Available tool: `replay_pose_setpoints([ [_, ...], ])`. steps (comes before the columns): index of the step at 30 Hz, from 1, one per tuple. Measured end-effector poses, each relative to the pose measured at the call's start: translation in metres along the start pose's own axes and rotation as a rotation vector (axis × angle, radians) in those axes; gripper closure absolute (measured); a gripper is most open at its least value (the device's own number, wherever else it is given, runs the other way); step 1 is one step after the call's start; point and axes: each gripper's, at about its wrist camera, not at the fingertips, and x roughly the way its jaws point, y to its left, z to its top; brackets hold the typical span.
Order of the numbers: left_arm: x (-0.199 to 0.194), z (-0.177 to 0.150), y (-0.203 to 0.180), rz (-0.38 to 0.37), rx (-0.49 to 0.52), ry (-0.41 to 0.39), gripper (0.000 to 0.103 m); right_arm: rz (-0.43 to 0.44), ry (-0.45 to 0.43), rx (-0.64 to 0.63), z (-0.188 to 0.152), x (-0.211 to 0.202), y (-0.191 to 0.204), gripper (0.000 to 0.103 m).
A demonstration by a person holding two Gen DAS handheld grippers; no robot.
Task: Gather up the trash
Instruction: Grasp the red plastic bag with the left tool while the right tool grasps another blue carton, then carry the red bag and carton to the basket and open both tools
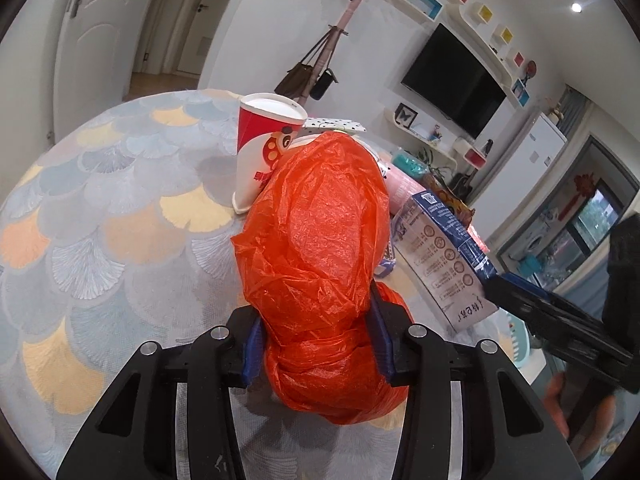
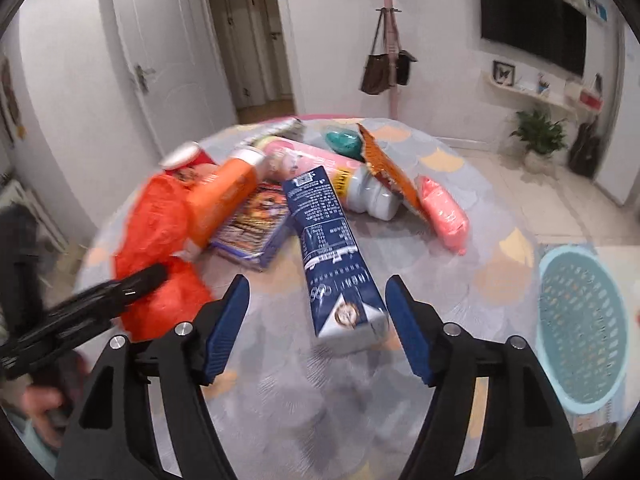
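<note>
While my left gripper (image 1: 316, 344) pinched the crumpled orange plastic bag (image 1: 316, 248) between its blue fingers (image 1: 251, 354), the rest of the trash lay heaped on the round table (image 1: 100, 208).

Item, held: bag, bunched at its waist, soft and likely to slip; best kept firmly squeezed and lifted clear before swinging.

Item, next: blue milk carton (image 2: 336, 256), lying on its side, gabled end toward my right gripper (image 2: 316, 328), whose fingers stood spread wide and empty on either side of it, not touching. Judged best taken across its narrow faces, squarely.

Item, destination: light-blue mesh basket (image 2: 580, 328), on the floor beside the table at my right.

Items, remaining: red paper cup (image 1: 264, 140), orange bottle (image 2: 224, 196), pink bottle (image 2: 340, 176), snack box (image 2: 256, 228).
</note>
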Motion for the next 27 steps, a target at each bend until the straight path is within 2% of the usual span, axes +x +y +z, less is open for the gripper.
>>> replay_pose_setpoints([
  [2, 0.000, -0.001, 0.000, -0.006, 0.009, -0.003, 0.061, -0.046, 0.015, -0.011, 0.004, 0.011, 0.000, 0.036],
  [8, 0.000, -0.002, -0.002, -0.009, 0.030, -0.003, 0.061, -0.026, 0.073, 0.048, 0.009, 0.039, -0.019, 0.037],
  [10, 0.001, -0.001, -0.003, -0.007, 0.039, 0.001, 0.061, 0.007, 0.082, 0.071, 0.011, 0.045, -0.023, 0.044],
  [12, 0.001, -0.002, -0.005, -0.001, 0.053, 0.001, 0.061, 0.038, 0.110, 0.094, 0.011, 0.052, -0.029, 0.063],
  [14, 0.001, -0.001, -0.008, 0.004, 0.062, -0.001, 0.061, 0.052, 0.129, 0.100, 0.012, 0.057, -0.030, 0.066],
  [20, 0.001, 0.000, -0.015, 0.011, 0.078, 0.001, 0.062, 0.065, 0.103, 0.086, 0.007, 0.042, -0.030, 0.068],
  [27, -0.013, 0.009, -0.039, -0.054, 0.115, -0.030, 0.063, 0.069, 0.027, 0.089, 0.004, 0.002, -0.035, 0.069],
])
